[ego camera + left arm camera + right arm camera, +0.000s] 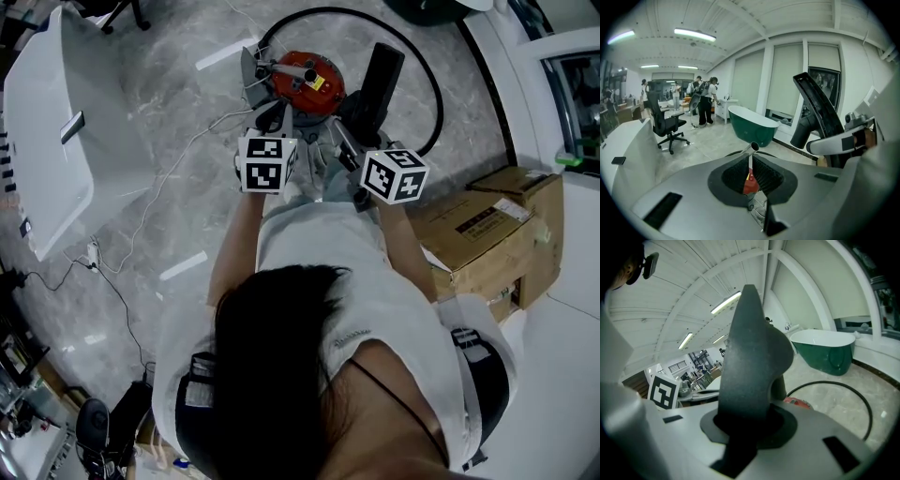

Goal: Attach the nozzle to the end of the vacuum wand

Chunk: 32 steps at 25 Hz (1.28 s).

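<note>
The red vacuum canister [305,80] sits on the marble floor ahead of me. A silver wand [751,149] rises with its open end just over the tips of my left gripper [751,180], whose jaws are shut on it. In the head view the wand [292,70] crosses the canister, with the left gripper [274,120] just below it. My right gripper [750,423] is shut on the black nozzle [754,352], which stands up and fills its view. In the head view the nozzle [382,75] is right of the canister, with the right gripper [361,120] under it. Nozzle and wand are apart.
A black hose [437,94] loops round the canister. A white bathtub [42,141] stands at the left, cardboard boxes [487,234] at the right. Thin cables [159,183] trail over the floor. Farther off are a green tub [752,124], an office chair [665,124] and several people.
</note>
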Tool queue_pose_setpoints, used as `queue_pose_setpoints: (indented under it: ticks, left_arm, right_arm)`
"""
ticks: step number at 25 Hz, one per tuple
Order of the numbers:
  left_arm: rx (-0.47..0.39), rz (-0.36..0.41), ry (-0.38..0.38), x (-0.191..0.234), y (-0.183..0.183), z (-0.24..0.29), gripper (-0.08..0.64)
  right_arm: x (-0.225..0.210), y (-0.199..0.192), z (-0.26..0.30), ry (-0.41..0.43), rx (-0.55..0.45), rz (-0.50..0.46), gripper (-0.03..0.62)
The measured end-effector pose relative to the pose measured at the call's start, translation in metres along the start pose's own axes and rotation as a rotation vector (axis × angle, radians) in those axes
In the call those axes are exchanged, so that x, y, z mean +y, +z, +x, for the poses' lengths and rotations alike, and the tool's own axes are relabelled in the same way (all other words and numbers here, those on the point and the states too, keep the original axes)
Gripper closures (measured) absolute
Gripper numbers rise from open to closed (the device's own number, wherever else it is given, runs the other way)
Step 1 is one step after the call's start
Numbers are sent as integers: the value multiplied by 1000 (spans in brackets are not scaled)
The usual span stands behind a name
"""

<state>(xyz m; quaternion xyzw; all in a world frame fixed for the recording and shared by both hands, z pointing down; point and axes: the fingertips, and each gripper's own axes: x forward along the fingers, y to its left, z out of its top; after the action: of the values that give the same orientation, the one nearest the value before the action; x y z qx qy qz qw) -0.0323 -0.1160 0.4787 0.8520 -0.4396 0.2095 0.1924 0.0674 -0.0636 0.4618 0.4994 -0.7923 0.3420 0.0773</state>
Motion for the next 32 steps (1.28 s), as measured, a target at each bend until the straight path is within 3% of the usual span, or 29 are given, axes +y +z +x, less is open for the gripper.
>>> queue_pose_setpoints:
  ticks: [7,10,14,19,24,30,32]
  left_arm:
    - [-7,-2,-2,7,7,23,541]
    - [5,16,-30,6,8,35,442]
    - [43,82,-35,10,4,54,383]
    - [35,50,-98,10,10,73,311]
    - [69,142,-146,16,8,87,252]
    - [148,385,-191,16,-10,109,213]
    - [140,408,-206,18,-12,115,212]
  right_arm:
    - [-8,18,17,54,23,2,503]
    - [-13,24,21,81,25,10,503]
    - [-18,31,27,111,28,12,505]
    - [-23,38,33,147,39,43,503]
    - [-22,41,38,201,58,47,503]
    - [-25,45,41,234,63,41,503]
    - [-25,48,43,246,57,36,503]
